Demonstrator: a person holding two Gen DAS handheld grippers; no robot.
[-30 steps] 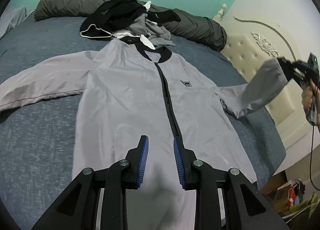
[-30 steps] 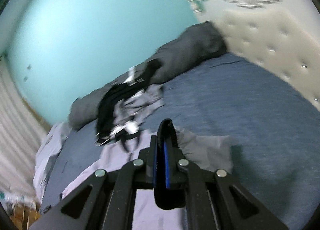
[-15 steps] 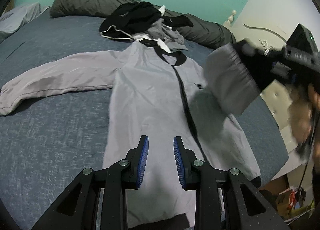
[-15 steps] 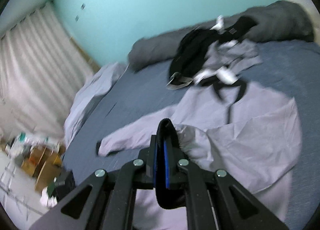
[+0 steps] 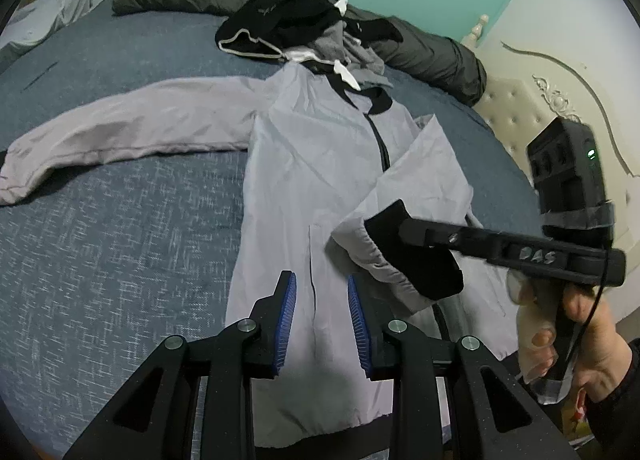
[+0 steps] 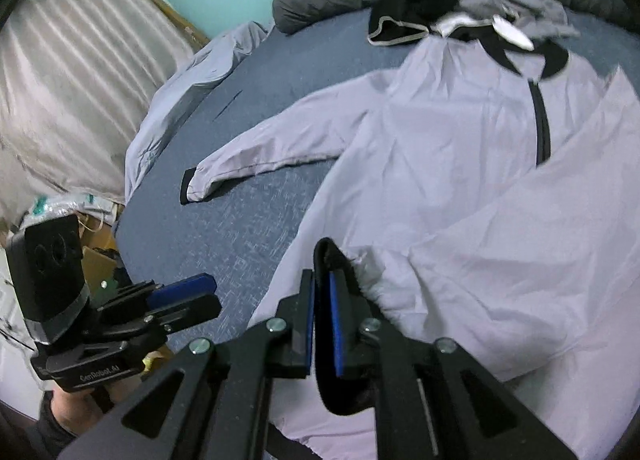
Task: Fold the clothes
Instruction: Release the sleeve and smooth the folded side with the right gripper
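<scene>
Only your right wrist view shows the right gripper loosening on the black cuff, folded across the jacket on the bed; your left gripper hovers empty, jaws parting

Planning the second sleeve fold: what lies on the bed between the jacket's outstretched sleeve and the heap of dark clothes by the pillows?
Only bare blue bedspread lies between the sleeve and the heap, seen in both wrist views.

"DAS" on right tool, "GenRobot.AI" on left tool
</scene>
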